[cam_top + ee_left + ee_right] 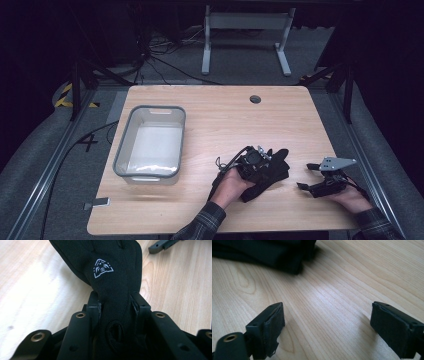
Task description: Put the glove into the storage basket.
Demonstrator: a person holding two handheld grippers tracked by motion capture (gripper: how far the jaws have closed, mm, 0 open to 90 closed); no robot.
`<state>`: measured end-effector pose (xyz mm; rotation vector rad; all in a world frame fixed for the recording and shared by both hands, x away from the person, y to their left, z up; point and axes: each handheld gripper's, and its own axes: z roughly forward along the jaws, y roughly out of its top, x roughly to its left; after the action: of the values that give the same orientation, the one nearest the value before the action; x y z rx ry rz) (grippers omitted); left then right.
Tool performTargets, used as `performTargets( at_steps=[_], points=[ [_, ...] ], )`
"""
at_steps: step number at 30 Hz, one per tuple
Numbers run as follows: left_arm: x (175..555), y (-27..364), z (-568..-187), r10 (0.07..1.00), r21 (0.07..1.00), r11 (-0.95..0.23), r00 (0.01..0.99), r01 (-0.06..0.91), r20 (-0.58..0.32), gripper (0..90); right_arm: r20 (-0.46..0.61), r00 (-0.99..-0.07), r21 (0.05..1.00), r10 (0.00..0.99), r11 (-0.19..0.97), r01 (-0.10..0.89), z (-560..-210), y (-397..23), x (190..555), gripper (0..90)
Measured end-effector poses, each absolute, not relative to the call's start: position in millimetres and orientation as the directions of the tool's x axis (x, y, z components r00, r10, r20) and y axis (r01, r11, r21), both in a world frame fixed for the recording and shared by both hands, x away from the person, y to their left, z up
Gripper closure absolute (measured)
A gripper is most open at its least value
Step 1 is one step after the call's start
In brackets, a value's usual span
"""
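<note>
Flannel sleeves are coming in at the bottom of the high view, and the left gripper (pixel 257 159) is lying over a black glove (pixel 270 176) near the front middle of the wooden table (pixel 225 115), while the right gripper (pixel 310 176) is resting just beside the glove on its right, apart from it. A grey-rimmed clear bin (pixel 150 141) is standing empty, well apart on the left side of the table. Along the left gripper view, the jaws are clamping the glove (pixel 112 277) at its narrow cuff end, pads pressing into the cloth on both sides, and the glove's white emblem (pixel 102 268) is facing up as the body is draping forward over the wood. Through the right gripper view, the jaws are standing wide with bare wood between them, the glove's edge (pixel 277 257) lying ahead and untouched. Judging from this, the grasp is done; carrying the glove across, probably to the bin, and letting it go are still waiting.
</note>
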<state>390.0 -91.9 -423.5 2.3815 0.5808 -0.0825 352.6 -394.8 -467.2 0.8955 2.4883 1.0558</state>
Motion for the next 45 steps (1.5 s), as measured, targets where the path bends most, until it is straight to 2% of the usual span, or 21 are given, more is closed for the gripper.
performTargets(
  at_steps=[10, 22, 34, 45],
  points=[
    [399, -63, -391, 0.445, 0.637, -0.624, 0.876, 0.453, -0.187, 66.7, -0.025, -0.763, 0.725, 0.646, 0.537, 0.431, -467, -394, 353, 11.9],
    [407, -20, -361, 0.509, 0.651, -0.584, 0.844, 0.485, -0.172, 66.4, -0.031, -0.746, 0.704, 0.665, 0.544, 0.456, -468, -392, 356, 0.3],
    [417, 36, -337, 0.604, 0.675, -0.515, 0.782, 0.528, -0.15, 66.3, -0.028, -0.75, 0.704, 0.661, 0.546, 0.455, -468, -392, 356, 0.3],
    [420, 104, -326, 0.722, 0.698, -0.423, 0.68, 0.578, -0.126, 66.3, -0.026, -0.752, 0.703, 0.659, 0.546, 0.454, -468, -392, 356, 0.3]
  ],
)
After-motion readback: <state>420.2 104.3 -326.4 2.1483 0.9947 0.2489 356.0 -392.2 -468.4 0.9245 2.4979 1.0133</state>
